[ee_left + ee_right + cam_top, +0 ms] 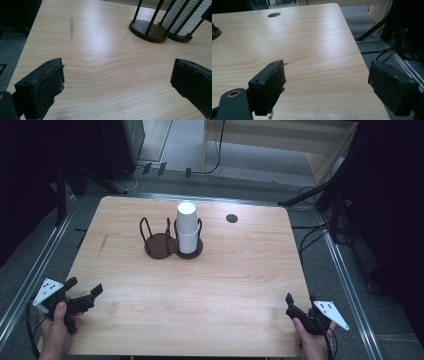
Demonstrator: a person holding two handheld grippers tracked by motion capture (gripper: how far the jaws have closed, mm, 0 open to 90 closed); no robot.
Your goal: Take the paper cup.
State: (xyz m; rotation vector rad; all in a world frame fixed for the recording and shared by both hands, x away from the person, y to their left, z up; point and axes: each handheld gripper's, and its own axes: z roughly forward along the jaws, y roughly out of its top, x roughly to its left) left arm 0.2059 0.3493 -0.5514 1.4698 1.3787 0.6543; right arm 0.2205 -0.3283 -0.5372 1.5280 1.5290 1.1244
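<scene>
A stack of white paper cups [186, 226] stands upside down in the right ring of a dark two-ring wire holder [172, 240]; the holder's left ring [158, 244] is bare. The left gripper view catches the cups [186, 18] and the holder [150, 28] at its top right. My left gripper [84, 286] hovers over the table's near left corner, jaws wide apart with only tabletop between them [117, 80]. My right gripper [300, 300] sits at the near right corner, jaws apart, nothing between them [327, 82].
The light wooden table [210, 285] has a round cable hole [231, 218] at the back right and a grey scuff [71, 26] toward the left. Dark stands and cables ring the table; its right edge [362, 72] runs just past my right gripper.
</scene>
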